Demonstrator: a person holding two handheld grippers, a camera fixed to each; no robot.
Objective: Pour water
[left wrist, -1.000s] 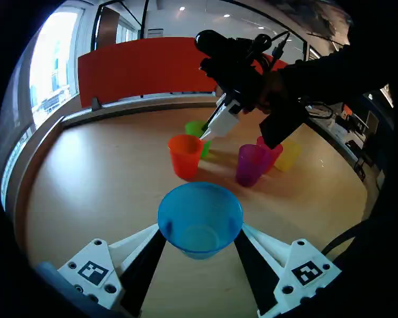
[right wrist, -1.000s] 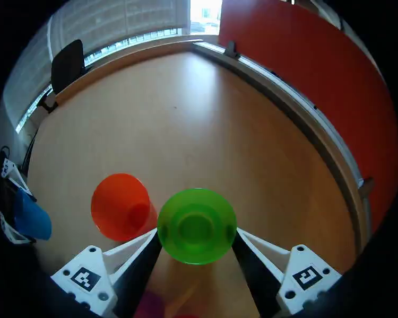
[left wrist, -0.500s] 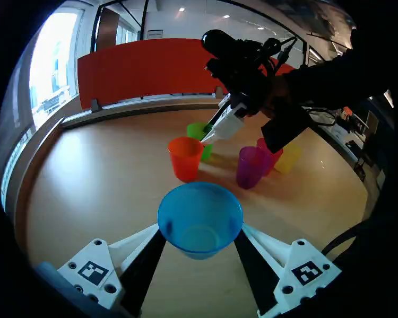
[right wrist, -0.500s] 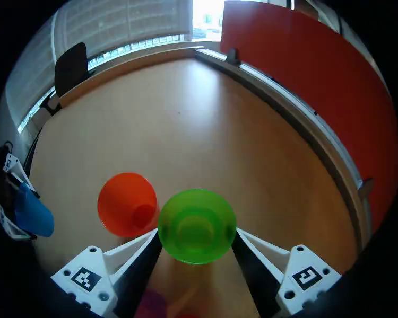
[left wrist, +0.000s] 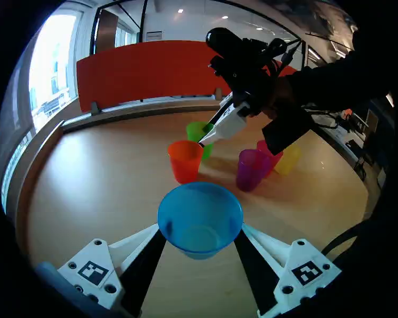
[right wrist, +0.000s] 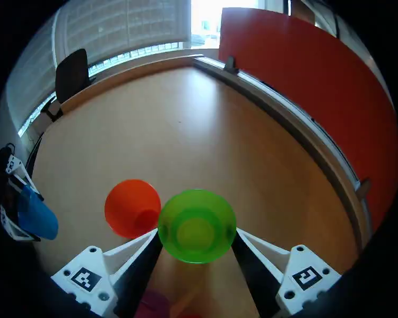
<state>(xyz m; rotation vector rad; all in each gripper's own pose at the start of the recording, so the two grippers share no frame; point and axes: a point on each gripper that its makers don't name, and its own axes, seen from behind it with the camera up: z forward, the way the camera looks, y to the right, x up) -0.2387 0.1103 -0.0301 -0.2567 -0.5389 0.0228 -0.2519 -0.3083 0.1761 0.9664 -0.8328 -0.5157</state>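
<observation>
A wide pale wooden table (left wrist: 93,169) runs back to a long orange partition (left wrist: 140,69), with bright windows to one side and a dark chair (right wrist: 70,71) at the table's far edge. From the left gripper view, a person's dark sleeve (left wrist: 331,85) reaches in over the table, carrying the other gripper and its tangle of black cables.

The left gripper (left wrist: 200,230) pinches a blue cup (left wrist: 200,217) between its two white fingers, one pressed to each side. The cup is upright with its mouth open toward the camera. That level hold suits either receiving water or keeping it in. A paler disc shows at its bottom, though whether that is water or only the base cannot be told.

The right gripper (right wrist: 197,236) clamps a green cup (right wrist: 197,225) in the same way, one finger on each side and the rim level. Whether this cup rests on the table or hangs just above it cannot be told. Just beside it stands an orange cup (right wrist: 132,214), upright and open – close enough to be a likely target, so the pour looks ready but not yet begun.

Farther along the table a purple cup (left wrist: 250,167), a pink cup (left wrist: 270,151) and a yellow cup (left wrist: 288,158) cluster close together, upright, well apart from the blue cup
</observation>
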